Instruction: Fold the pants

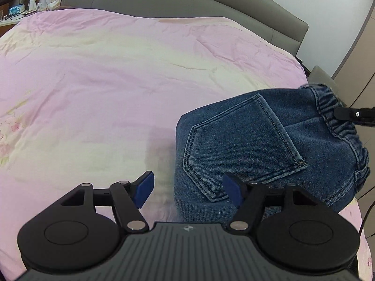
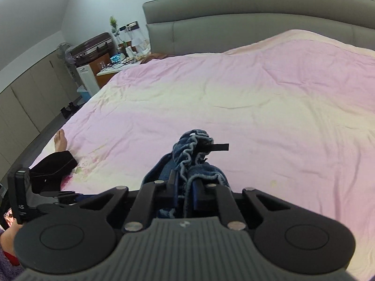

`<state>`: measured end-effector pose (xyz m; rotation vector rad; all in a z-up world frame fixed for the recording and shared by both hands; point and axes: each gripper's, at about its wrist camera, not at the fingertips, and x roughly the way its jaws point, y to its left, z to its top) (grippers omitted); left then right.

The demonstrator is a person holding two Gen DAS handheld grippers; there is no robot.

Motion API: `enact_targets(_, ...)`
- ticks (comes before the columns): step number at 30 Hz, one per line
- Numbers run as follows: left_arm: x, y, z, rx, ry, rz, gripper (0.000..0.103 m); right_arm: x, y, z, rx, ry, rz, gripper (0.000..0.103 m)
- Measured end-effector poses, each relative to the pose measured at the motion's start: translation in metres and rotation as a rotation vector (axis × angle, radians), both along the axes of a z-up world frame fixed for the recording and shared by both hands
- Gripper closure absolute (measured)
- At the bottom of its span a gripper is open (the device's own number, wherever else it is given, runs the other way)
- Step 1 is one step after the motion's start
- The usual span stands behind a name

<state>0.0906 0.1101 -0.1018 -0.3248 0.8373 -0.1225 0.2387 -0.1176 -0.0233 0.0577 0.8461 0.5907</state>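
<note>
A: Where were the pants (image 1: 269, 145)?

B: On the pink duvet (image 1: 117, 82), near its right edge in the left wrist view. Blue denim, bunched up, back pocket (image 1: 241, 145) facing up, elastic waistband (image 1: 337, 121) on the far right side.

A: L gripper (image 1: 188, 189)?

B: Jaws were wide apart, nothing between them. Left blue pad (image 1: 144, 189) was over bare duvet, right pad (image 1: 232, 189) was over the denim just below the pocket. Couldn't tell if that pad touched the cloth.

A: And the R gripper (image 2: 185, 187)?

B: Closed tight on the waistband (image 2: 189, 154). In the right wrist view the gathered elastic stood up betw. the fingers, w/ a small black tab (image 2: 216, 147) sticking out sideways near the top. From the left view, a black fingertip (image 1: 346, 113) was seen pinching the waistband at the frame's right edge.

A: Anything else around?

B: Grey padded headboard (image 2: 234, 23) at the far end of the bed. Bedside table (image 2: 117, 69) w/ clutter beside it, a dark suitcase (image 2: 93, 45), a fan (image 2: 65, 51). A bare foot (image 2: 59, 140) and dark trouser leg (image 2: 54, 166) showed at the bed's left edge in the right wrist view.
</note>
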Motion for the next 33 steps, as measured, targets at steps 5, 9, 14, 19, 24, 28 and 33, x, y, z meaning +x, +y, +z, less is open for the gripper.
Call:
enact_targets(5,0.01,-0.016,-0.017,0.014,0.038,-0.045,0.025,0.003,-0.071,-0.072,0.0,0.139,-0.144,0.097)
enact_targets(9,0.009,-0.026,-0.024,0.053,0.055,-0.08,0.025,0.009,-0.098,-0.137,-0.002,0.259,-0.226,0.097)
enact_targets(14,-0.003,-0.026,-0.027,0.101,0.073,-0.105,0.025,0.019,-0.105,-0.169,0.008,0.301,-0.259,0.093)
enact_targets(19,-0.025,-0.026,-0.021,0.137,0.075,-0.153,0.025,0.009,-0.09,-0.143,-0.12,0.219,-0.237,0.067)
enact_targets(24,-0.055,-0.042,-0.024,0.189,0.086,-0.235,0.021,-0.035,-0.071,-0.11,-0.117,0.093,-0.144,0.067)
enact_targets(28,-0.074,-0.067,-0.039,0.279,0.092,-0.308,0.015,-0.065,-0.048,-0.109,-0.052,0.048,-0.089,0.068)
enact_targets(33,-0.072,-0.097,-0.073,0.38,0.095,-0.3,0.015,-0.075,-0.034,-0.136,-0.04,0.069,-0.134,0.068)
